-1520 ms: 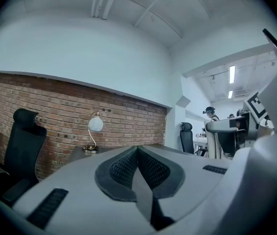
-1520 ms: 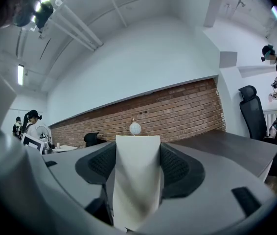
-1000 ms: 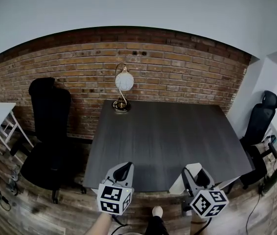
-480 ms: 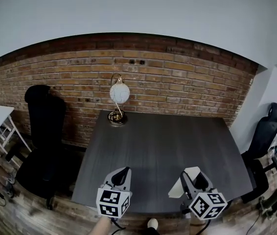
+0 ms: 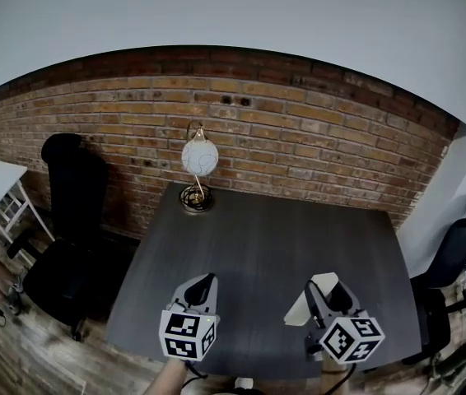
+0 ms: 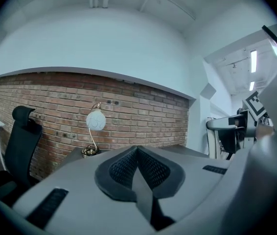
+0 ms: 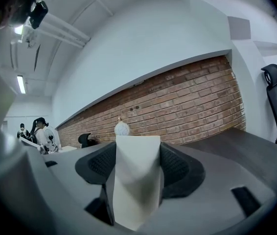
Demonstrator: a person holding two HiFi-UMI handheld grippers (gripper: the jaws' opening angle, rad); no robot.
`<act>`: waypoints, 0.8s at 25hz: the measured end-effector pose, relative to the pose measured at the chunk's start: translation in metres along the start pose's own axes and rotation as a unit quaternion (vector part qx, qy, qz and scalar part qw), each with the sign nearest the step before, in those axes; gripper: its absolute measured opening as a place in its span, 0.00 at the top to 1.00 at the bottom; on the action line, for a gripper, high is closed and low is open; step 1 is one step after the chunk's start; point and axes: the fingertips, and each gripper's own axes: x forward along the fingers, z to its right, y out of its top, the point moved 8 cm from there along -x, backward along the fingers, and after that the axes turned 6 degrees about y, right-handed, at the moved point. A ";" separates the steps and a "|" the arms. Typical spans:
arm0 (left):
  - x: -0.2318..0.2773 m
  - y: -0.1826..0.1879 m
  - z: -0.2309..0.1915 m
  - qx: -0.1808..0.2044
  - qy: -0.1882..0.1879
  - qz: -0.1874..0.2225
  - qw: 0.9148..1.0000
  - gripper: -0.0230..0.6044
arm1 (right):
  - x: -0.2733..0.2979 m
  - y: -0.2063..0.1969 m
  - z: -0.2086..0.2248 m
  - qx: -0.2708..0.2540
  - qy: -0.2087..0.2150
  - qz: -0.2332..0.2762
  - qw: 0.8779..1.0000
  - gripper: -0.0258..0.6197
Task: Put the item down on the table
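My right gripper (image 5: 329, 290) is shut on a pale cream, twisted block-shaped item (image 5: 309, 298), held above the near right part of the dark grey table (image 5: 274, 245). In the right gripper view the item (image 7: 136, 180) stands upright between the two dark pads and fills the gap of the gripper (image 7: 137, 168). My left gripper (image 5: 204, 286) hovers over the near left part of the table; its jaws are pressed together with nothing between them, as the left gripper view shows (image 6: 137, 168).
A gold-based lamp with a white globe shade (image 5: 199, 158) stands at the table's far left corner, before a brick wall. A black office chair (image 5: 68, 220) is left of the table, another (image 5: 455, 262) at the right. People (image 7: 40, 131) stand far off.
The view has moved forward over the table: both grippers now hang above its near part rather than at its front edge. The right gripper still holds the item.
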 end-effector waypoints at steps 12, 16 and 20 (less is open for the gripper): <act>0.042 0.002 0.015 0.004 0.045 -0.019 0.999 0.93 | 0.048 0.013 0.051 0.010 0.038 -0.021 0.999 0.50; 0.049 0.000 0.015 0.007 0.043 -0.028 0.999 0.93 | 0.055 0.009 0.053 0.014 0.042 -0.030 0.999 0.50; 0.059 -0.003 0.013 0.009 0.032 -0.030 0.999 0.93 | 0.058 0.005 0.052 0.014 0.038 -0.032 0.999 0.50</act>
